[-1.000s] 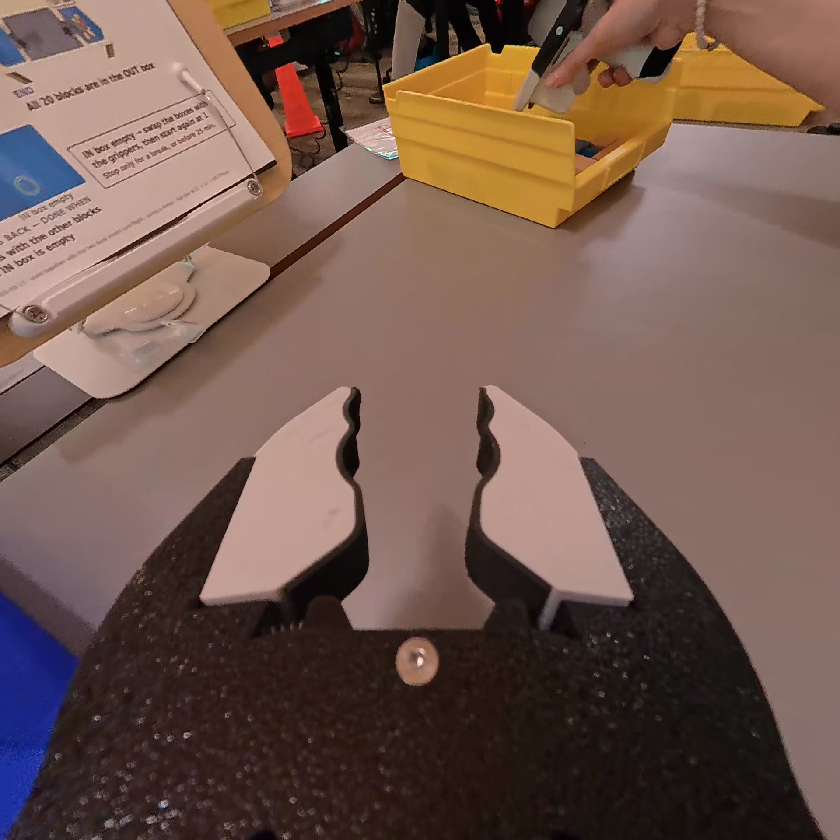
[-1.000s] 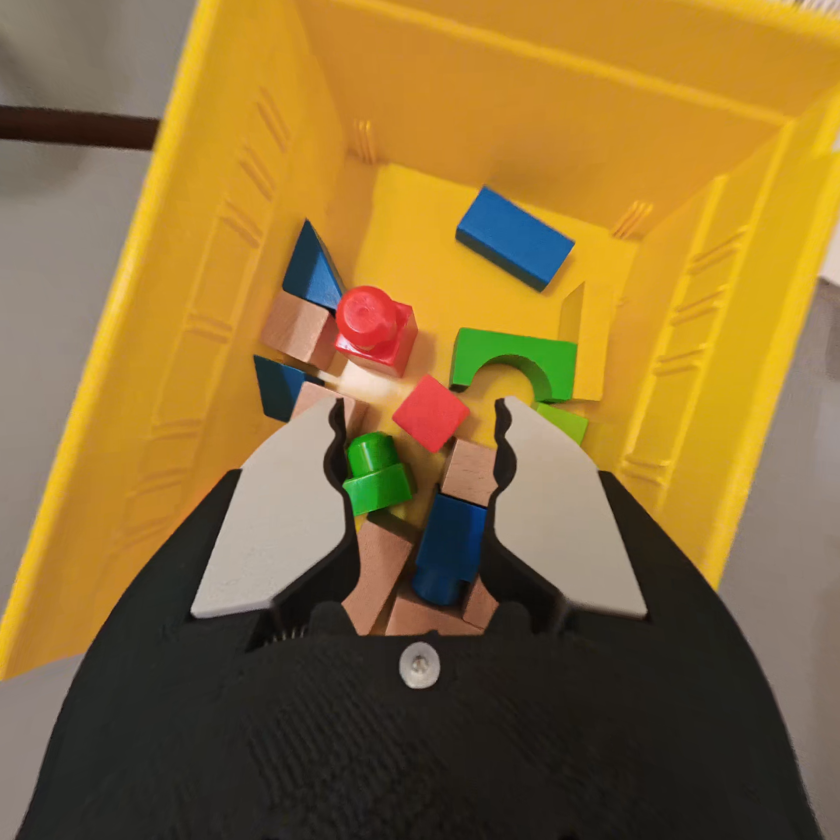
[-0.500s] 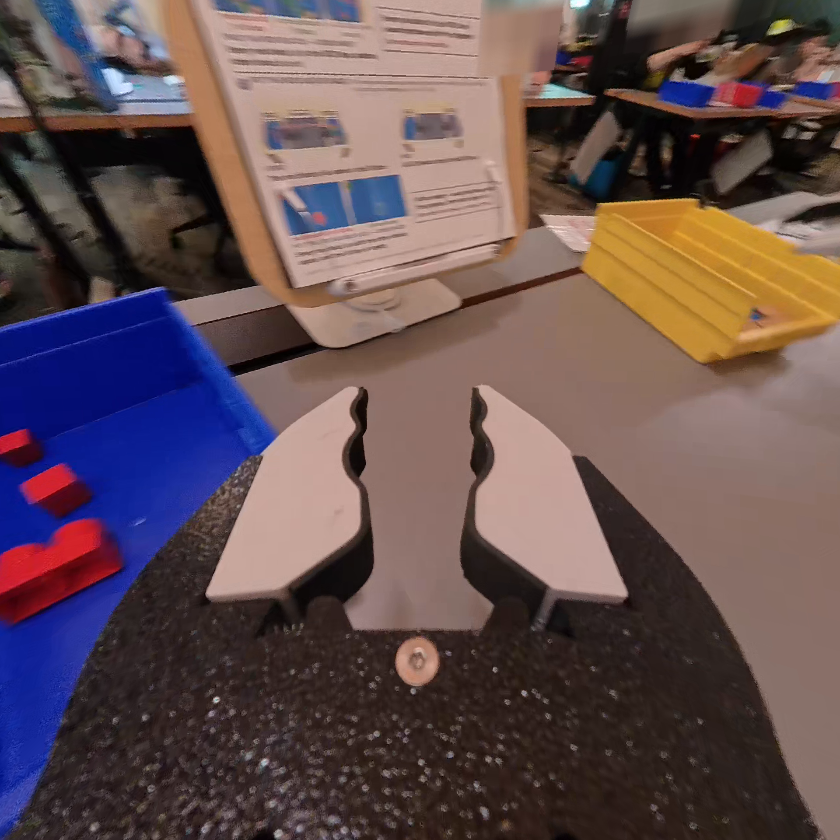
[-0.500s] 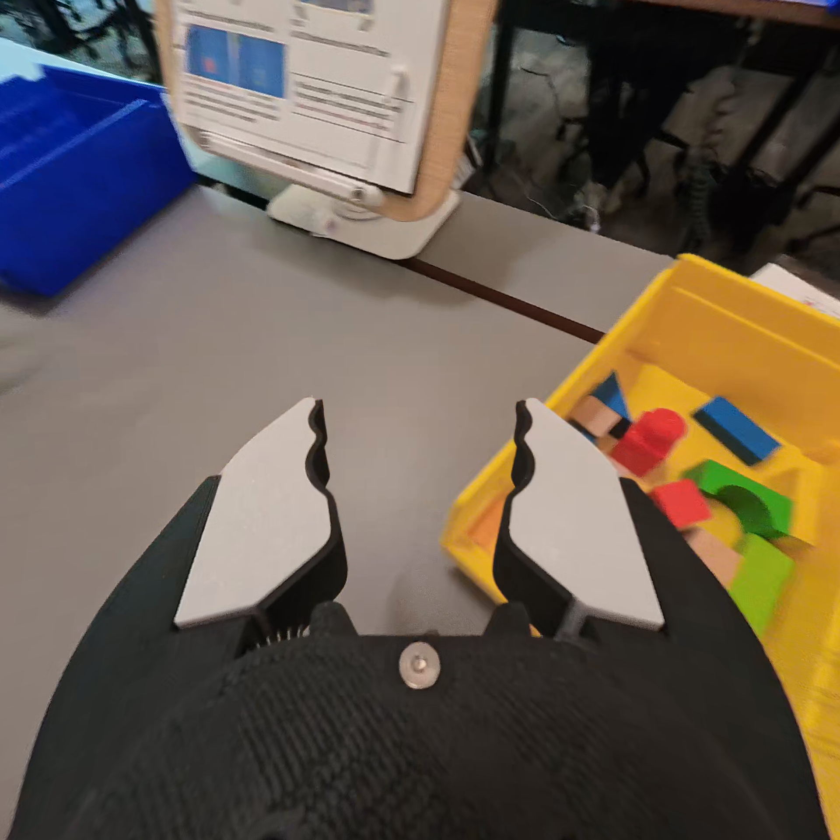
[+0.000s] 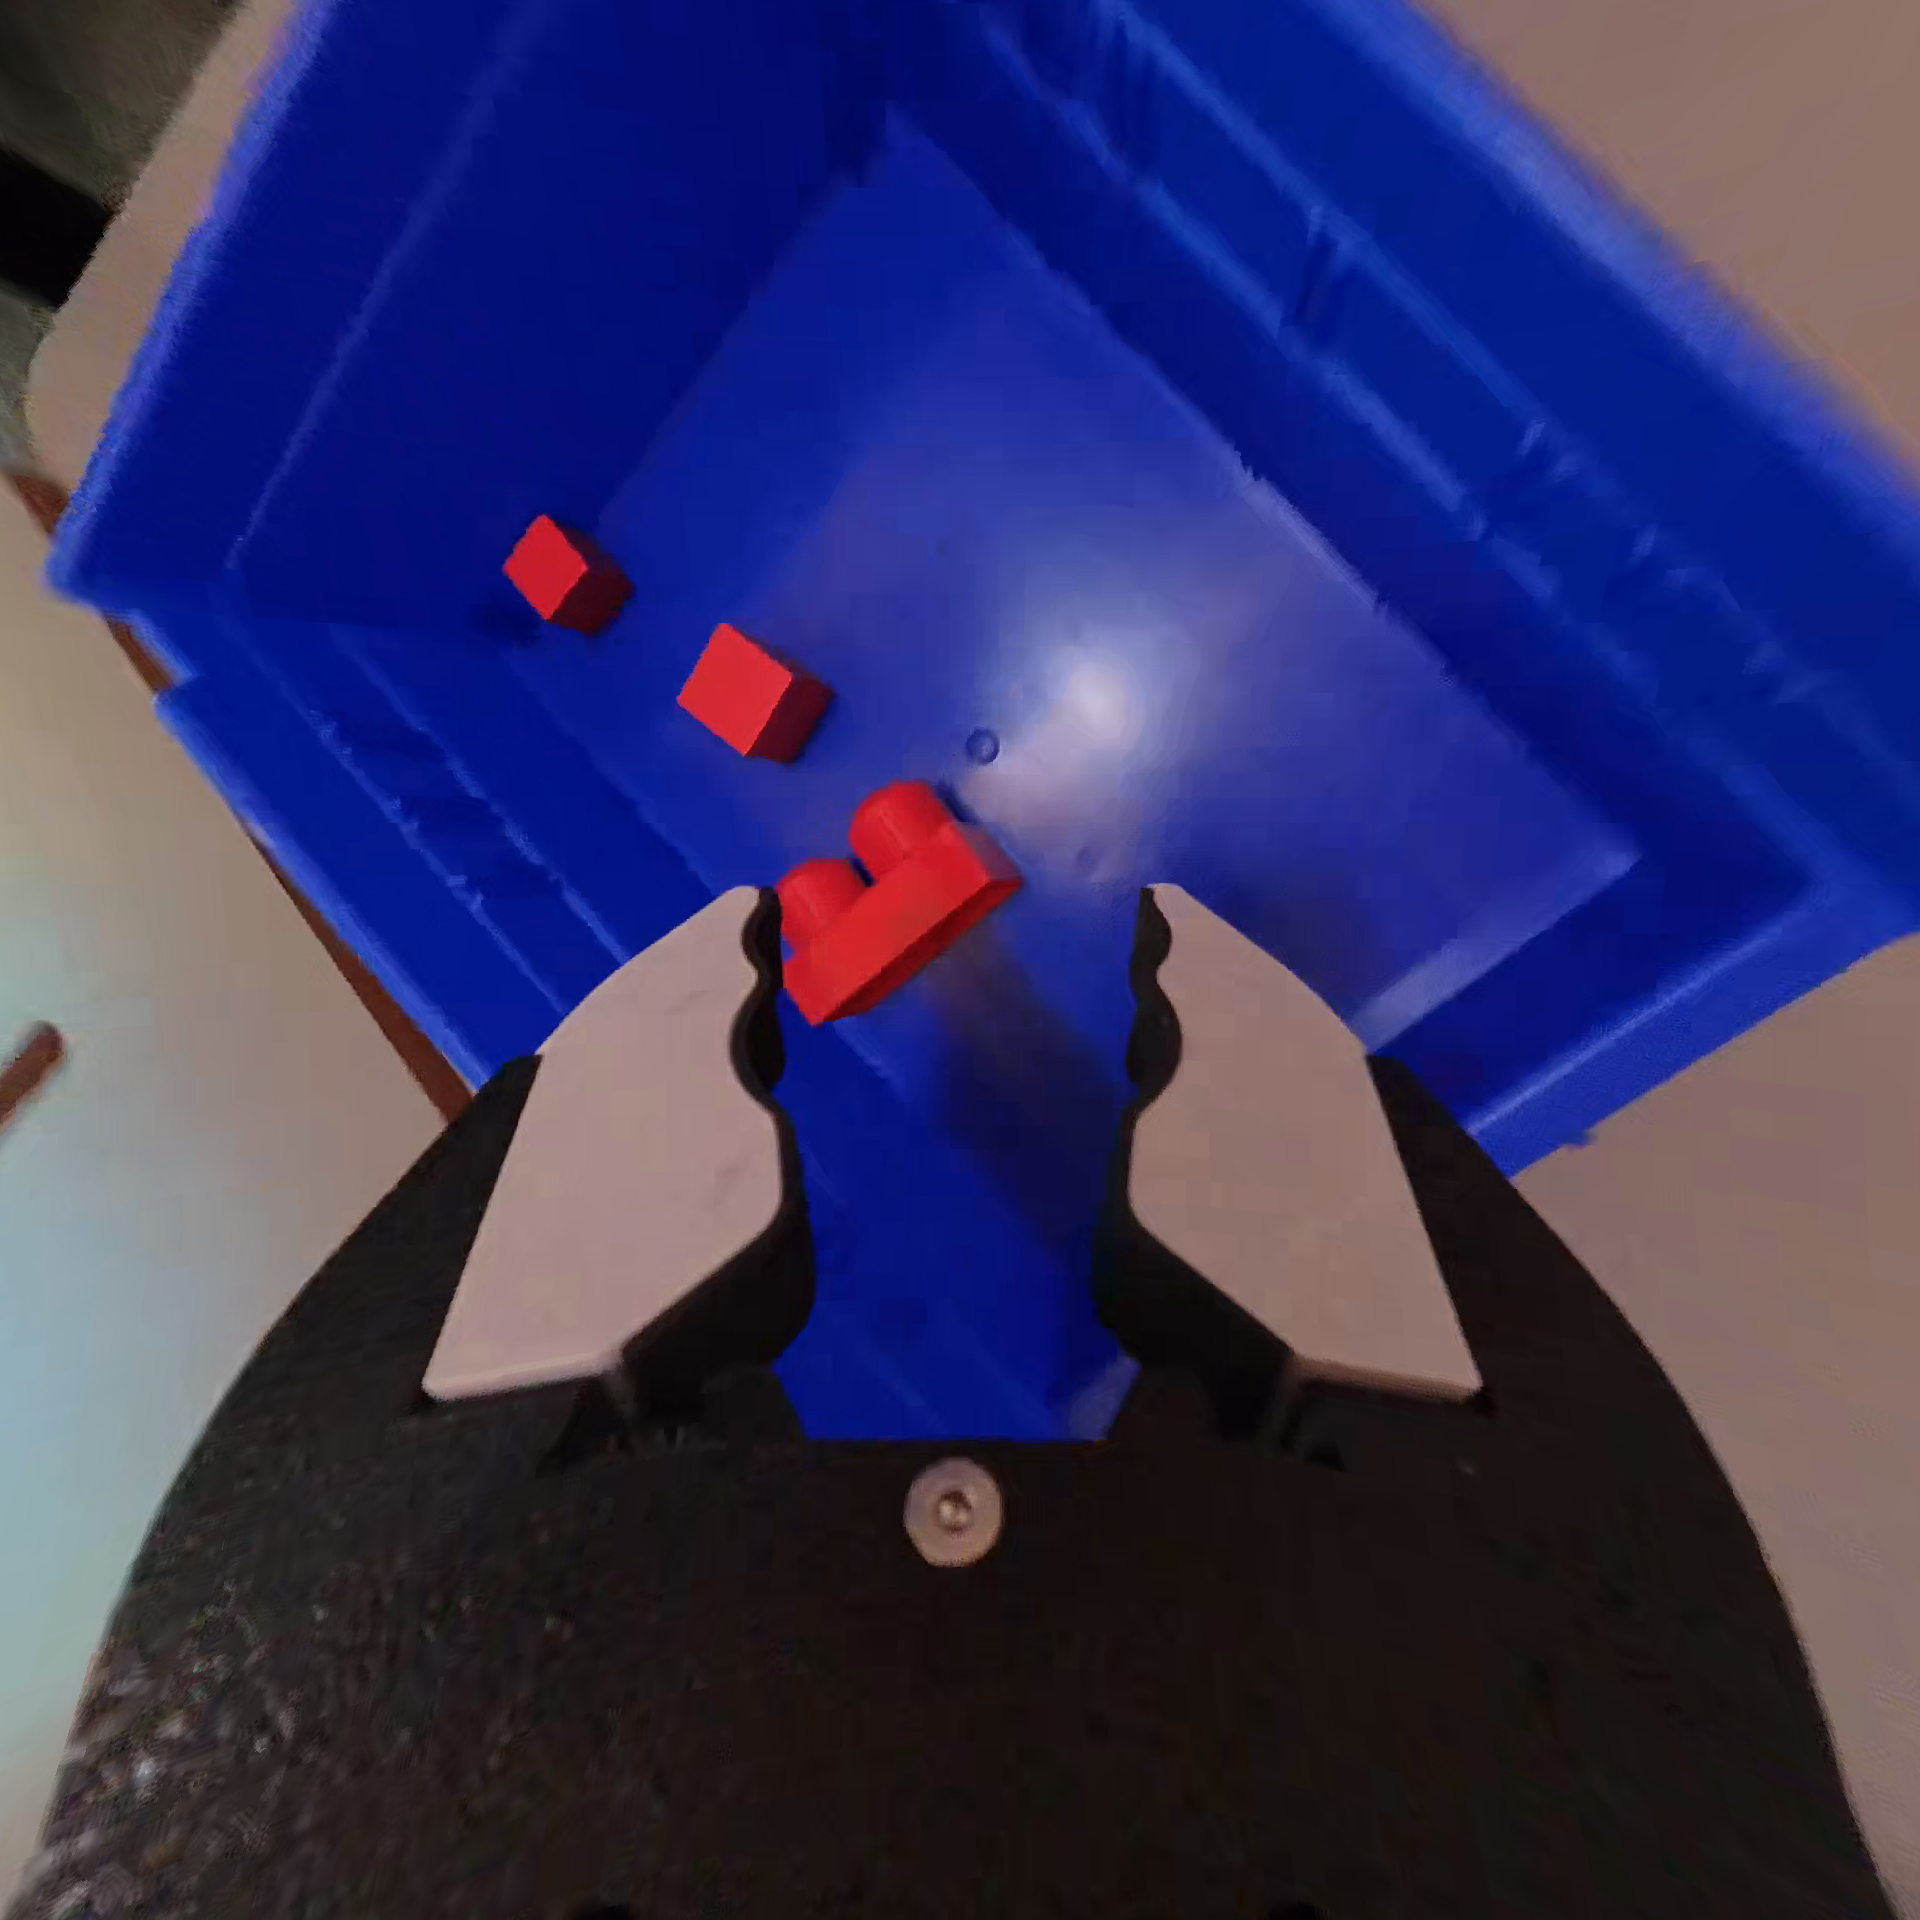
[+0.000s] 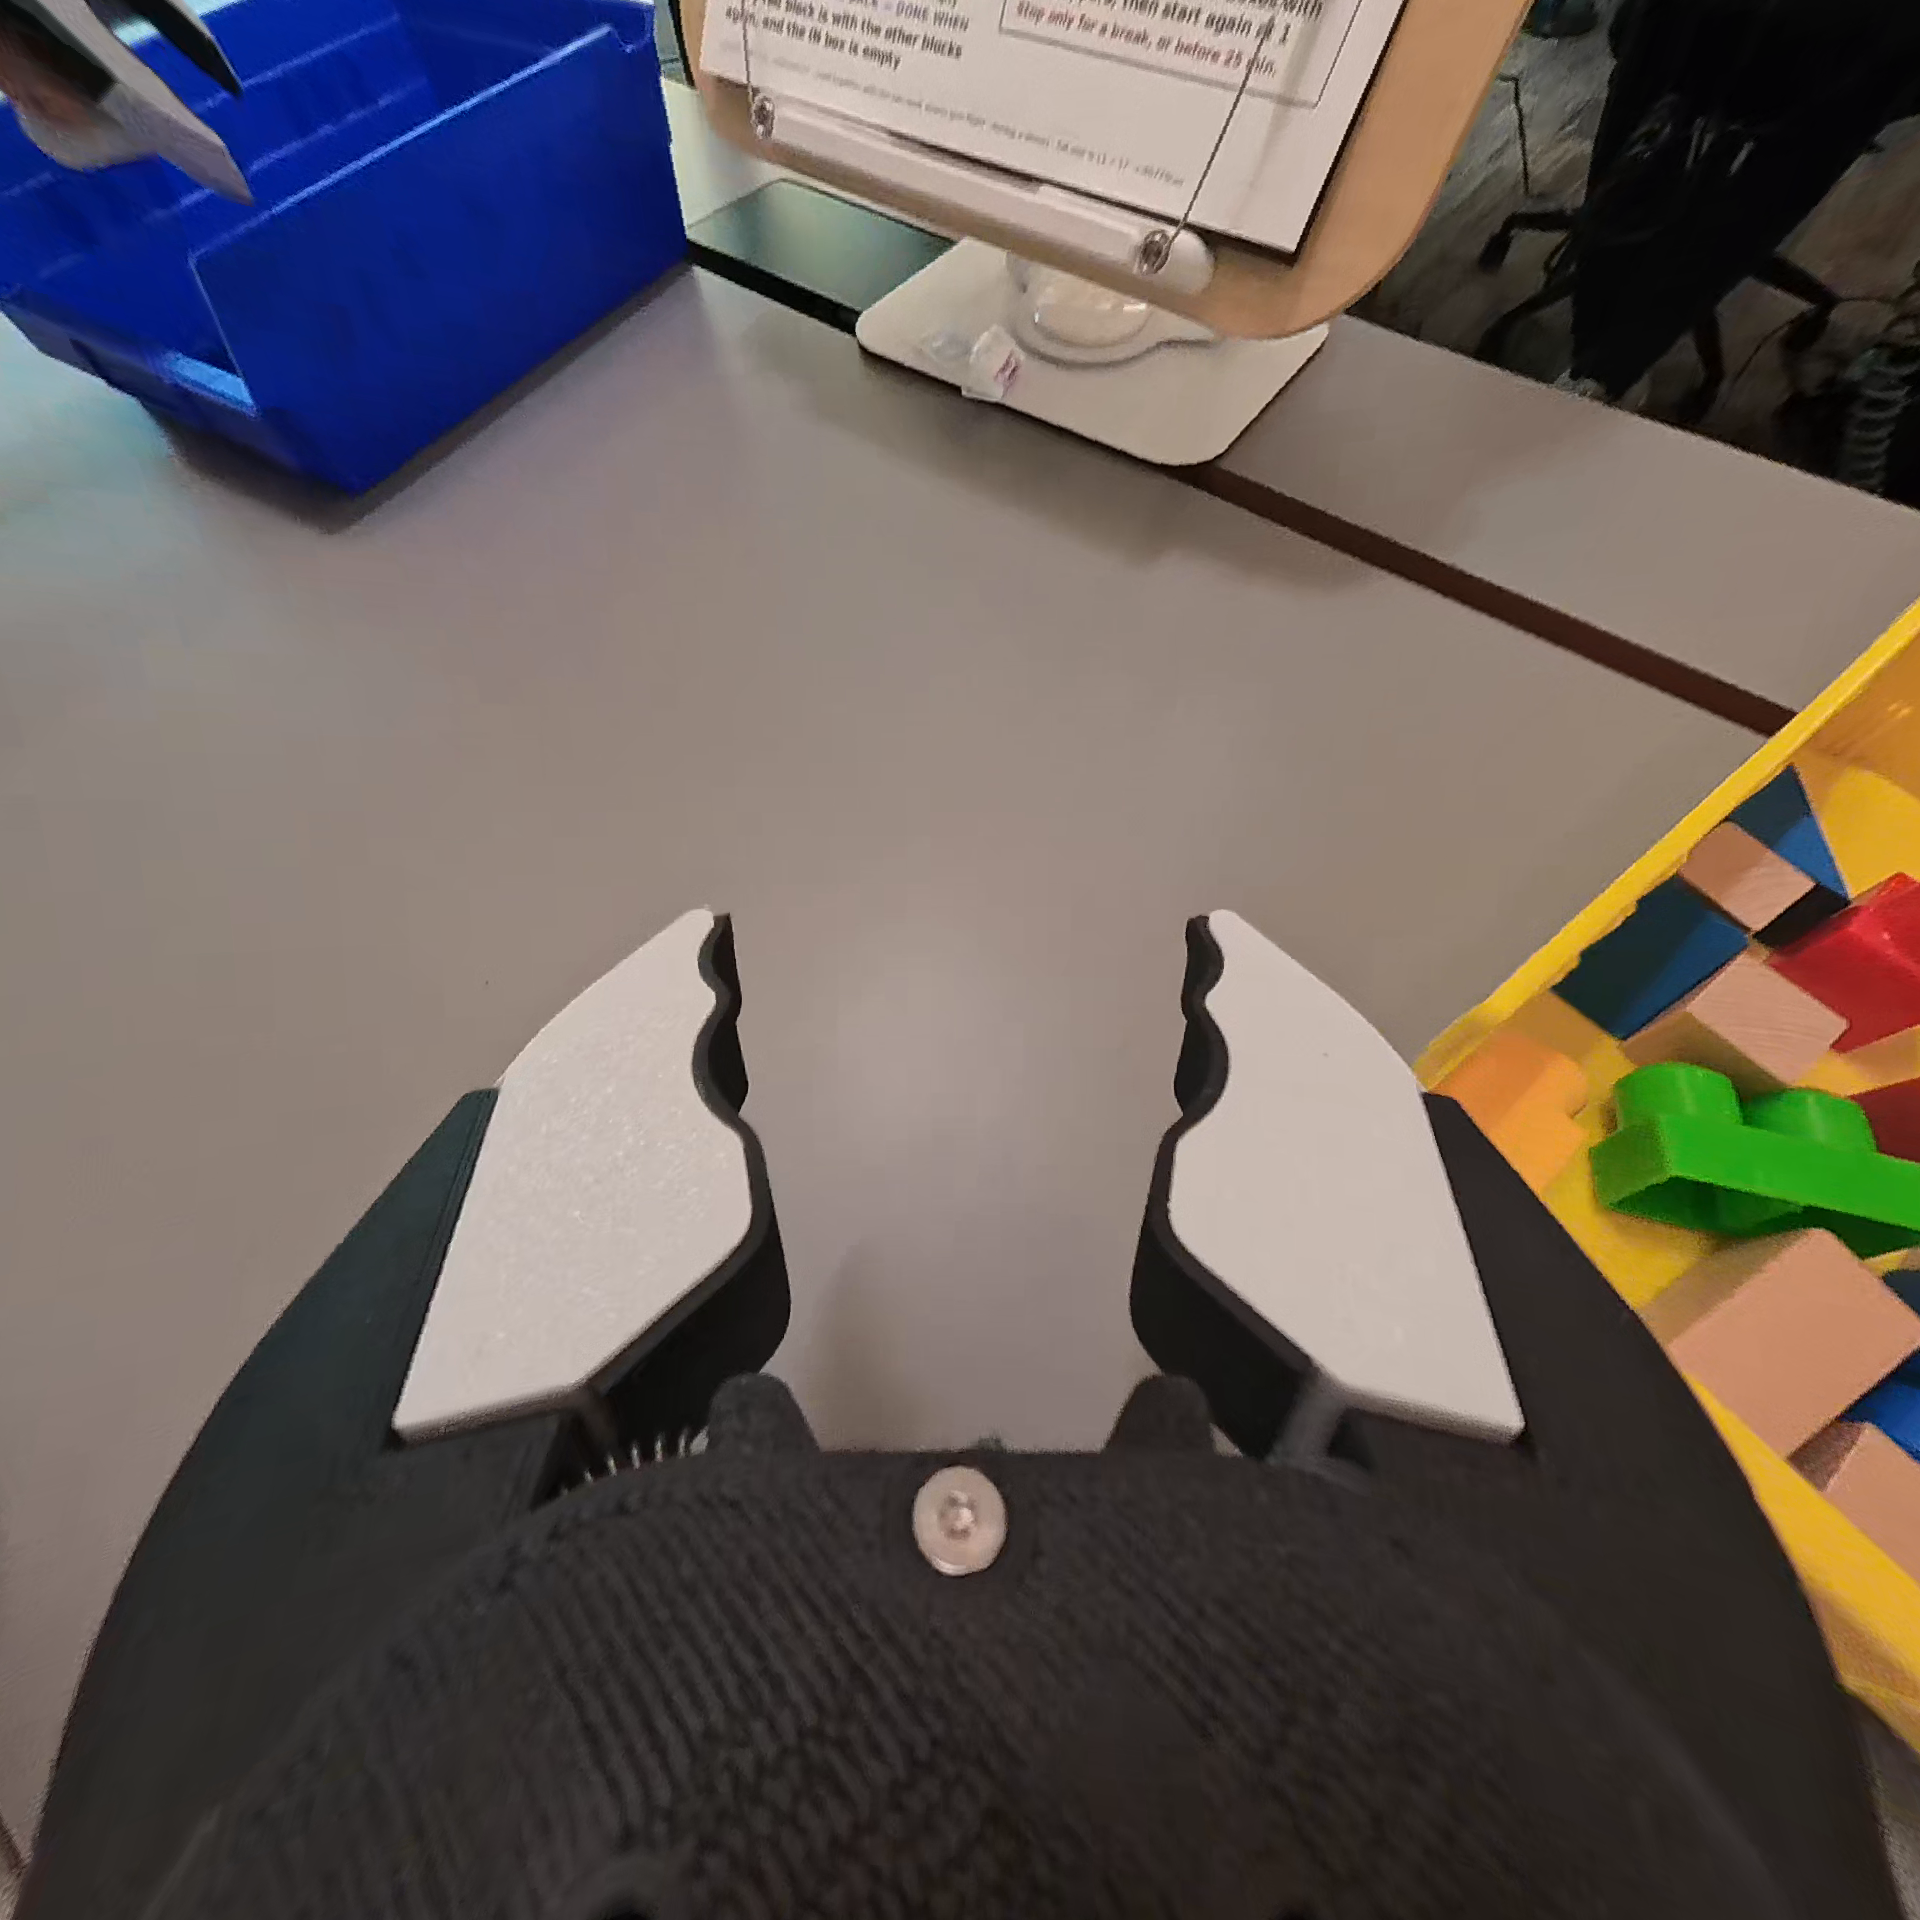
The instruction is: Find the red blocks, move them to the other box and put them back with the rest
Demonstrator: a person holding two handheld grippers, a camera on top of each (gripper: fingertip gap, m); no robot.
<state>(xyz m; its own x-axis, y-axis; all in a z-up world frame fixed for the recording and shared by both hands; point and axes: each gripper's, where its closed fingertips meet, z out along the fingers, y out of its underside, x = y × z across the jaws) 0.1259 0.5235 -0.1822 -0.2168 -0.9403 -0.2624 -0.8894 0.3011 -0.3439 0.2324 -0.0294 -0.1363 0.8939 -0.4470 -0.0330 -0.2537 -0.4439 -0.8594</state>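
Where three red blocks lie mid-frame in the blue box, left gripper wide open above (holding nothing), right gripper open over grey table, yellow box at right edge, cluttered room behind.

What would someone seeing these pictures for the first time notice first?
Three red blocks on the floor of the blue box: two cubes and a two-stud brick just ahead of the open left gripper. In the right wrist view, the open right gripper hangs over bare grey table, with the yellow box of mixed coloured blocks at the right edge.
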